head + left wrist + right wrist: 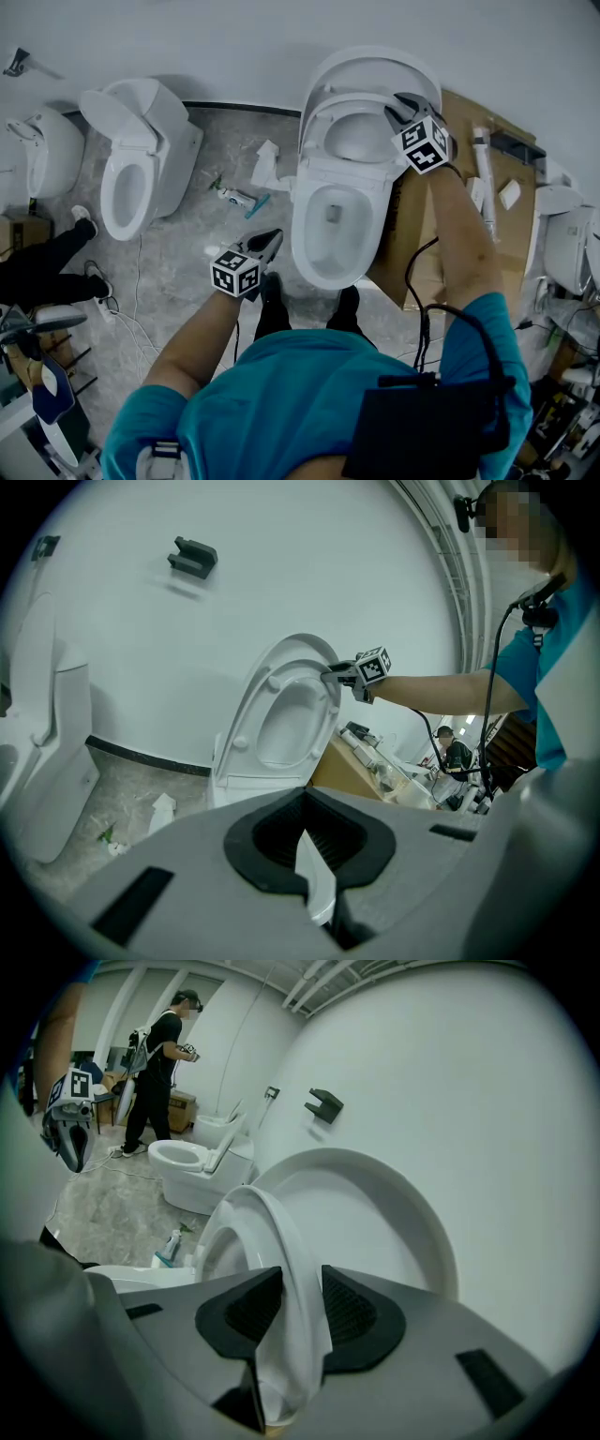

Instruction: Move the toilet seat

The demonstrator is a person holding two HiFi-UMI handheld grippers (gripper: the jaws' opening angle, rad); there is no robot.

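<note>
A white toilet (328, 234) stands in front of me with its lid (375, 64) leaning back against the wall. The seat ring (349, 97) is raised and tilted just in front of the lid. My right gripper (398, 105) is at the ring's upper right rim. In the right gripper view the seat ring (258, 1218) runs between the jaws of my right gripper (292, 1283), both pads press on it, and the lid (384, 1204) curves behind. My left gripper (270, 240) hangs beside the bowl's left front, shut and holding nothing. Its own view looks at the raised seat (246, 726) and the right gripper (342, 672).
A second toilet (127, 178) stands to the left and another fixture (562, 244) to the right. Flat cardboard (412, 253) with parts on it lies right of the bowl. Crumpled paper (267, 164) and a tube (239, 198) lie on the floor. A person in black (159, 1063) stands beyond.
</note>
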